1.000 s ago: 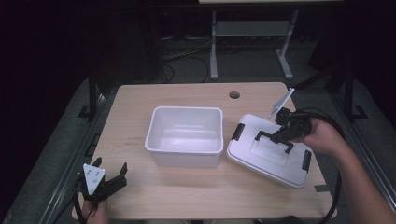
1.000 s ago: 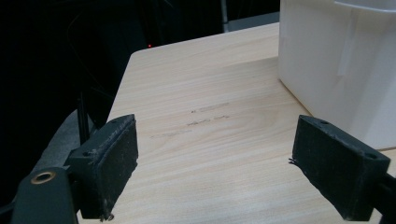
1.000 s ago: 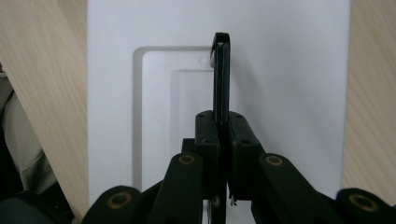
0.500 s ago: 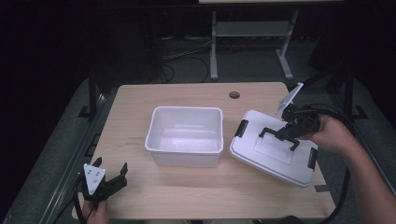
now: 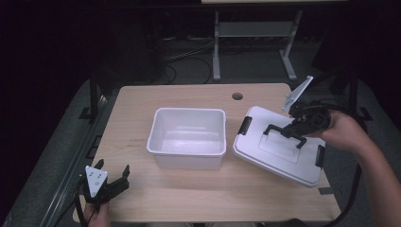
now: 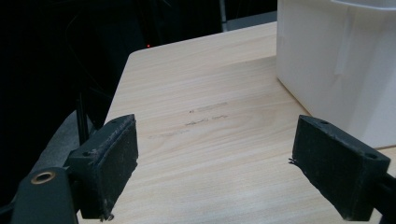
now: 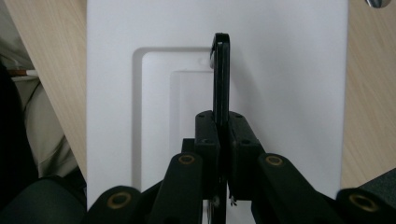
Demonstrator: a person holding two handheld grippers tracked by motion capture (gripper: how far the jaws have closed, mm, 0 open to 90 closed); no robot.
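Lid lift in hand. Pale wood-grain desk (image 5: 189, 198); open white plastic bin (image 5: 187, 137), glossy, rounded corners. Flat white lid (image 5: 279, 158), tilted, its thin black handle (image 7: 221, 74) pinched between your right gripper (image 7: 220, 128) jaws. Next: carry it over the bin, level. Left gripper (image 6: 215, 172) jaws wide, empty.

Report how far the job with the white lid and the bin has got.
Done: the right gripper is shut on the black handle of the white lid, which is tilted, its right side raised off the table. In hand: lifting that lid. Left: probably carrying it onto the open white bin, which stands uncovered beside it. The left gripper waits open near the table's front left corner.
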